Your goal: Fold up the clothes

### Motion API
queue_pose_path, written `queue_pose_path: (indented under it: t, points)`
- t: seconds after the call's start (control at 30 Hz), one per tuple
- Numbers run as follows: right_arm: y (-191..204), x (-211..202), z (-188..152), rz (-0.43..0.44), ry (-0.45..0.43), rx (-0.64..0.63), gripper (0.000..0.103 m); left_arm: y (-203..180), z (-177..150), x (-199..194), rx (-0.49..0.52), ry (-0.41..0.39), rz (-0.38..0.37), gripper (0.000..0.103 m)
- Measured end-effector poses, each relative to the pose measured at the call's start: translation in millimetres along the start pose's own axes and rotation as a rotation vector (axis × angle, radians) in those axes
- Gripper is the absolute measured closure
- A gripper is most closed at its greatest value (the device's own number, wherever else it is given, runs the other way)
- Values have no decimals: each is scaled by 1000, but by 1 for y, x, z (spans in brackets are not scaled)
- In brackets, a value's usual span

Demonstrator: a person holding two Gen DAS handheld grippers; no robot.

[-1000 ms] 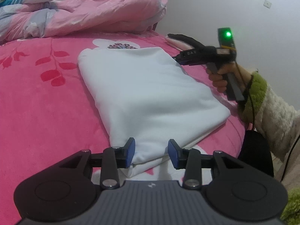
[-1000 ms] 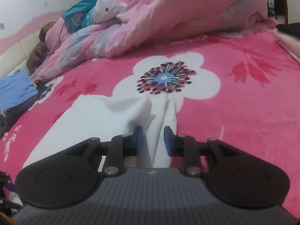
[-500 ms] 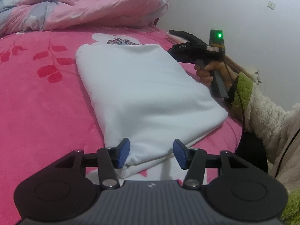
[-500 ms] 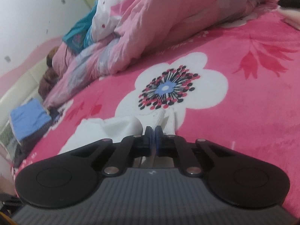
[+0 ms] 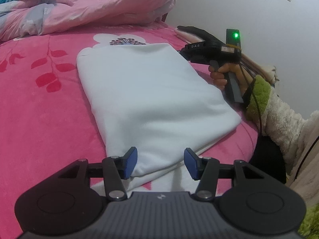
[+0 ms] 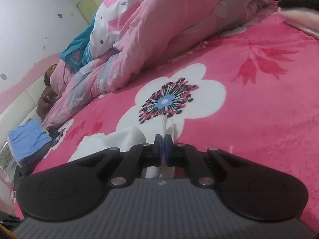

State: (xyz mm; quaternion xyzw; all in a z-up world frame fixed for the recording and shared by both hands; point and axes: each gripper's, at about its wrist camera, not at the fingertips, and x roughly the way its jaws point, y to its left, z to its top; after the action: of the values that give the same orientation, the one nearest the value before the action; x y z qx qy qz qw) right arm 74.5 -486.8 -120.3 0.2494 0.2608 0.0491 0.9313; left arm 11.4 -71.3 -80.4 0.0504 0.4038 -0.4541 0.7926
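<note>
A bed covered in a bright pink fleece blanket with white flowers fills the white-walled room, a rumpled pink floral quilt heaped at its far side. A white garment, folded into a long rectangle, lies flat on it. The right gripper has its fingers pinched shut on the far corner and the left gripper straddles the near corner, fingers half open and apart from the cloth, likely readying the next fold.

Both wrist cams low over bed, sharing white garment.
</note>
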Motion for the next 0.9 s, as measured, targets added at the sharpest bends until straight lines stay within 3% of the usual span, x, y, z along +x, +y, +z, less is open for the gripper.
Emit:
queue_pose_path:
  t: [0.2,0.33,0.43,0.5,0.63,0.9]
  points:
    - [9,9,-6,-82,12,-102,102,-2,-1,1,21,-5,8,51]
    - [5,-11,2,-92,-21,-46,97,-1,0,1,14,-4,8,51]
    - [-7,-36,5,-7,-40,61,97,-1,-1,1,13,-6,4,51]
    - [-3,-47,-2,32,-17,65,97,1,-2,1,11,-8,-1,51]
    - [8,-47,-20,55,59,36,91,6,-2,0,-22,-16,-18,51]
    - [15,-46,-30,70,50,-10,88,5,-2,0,-41,-22,-11,51]
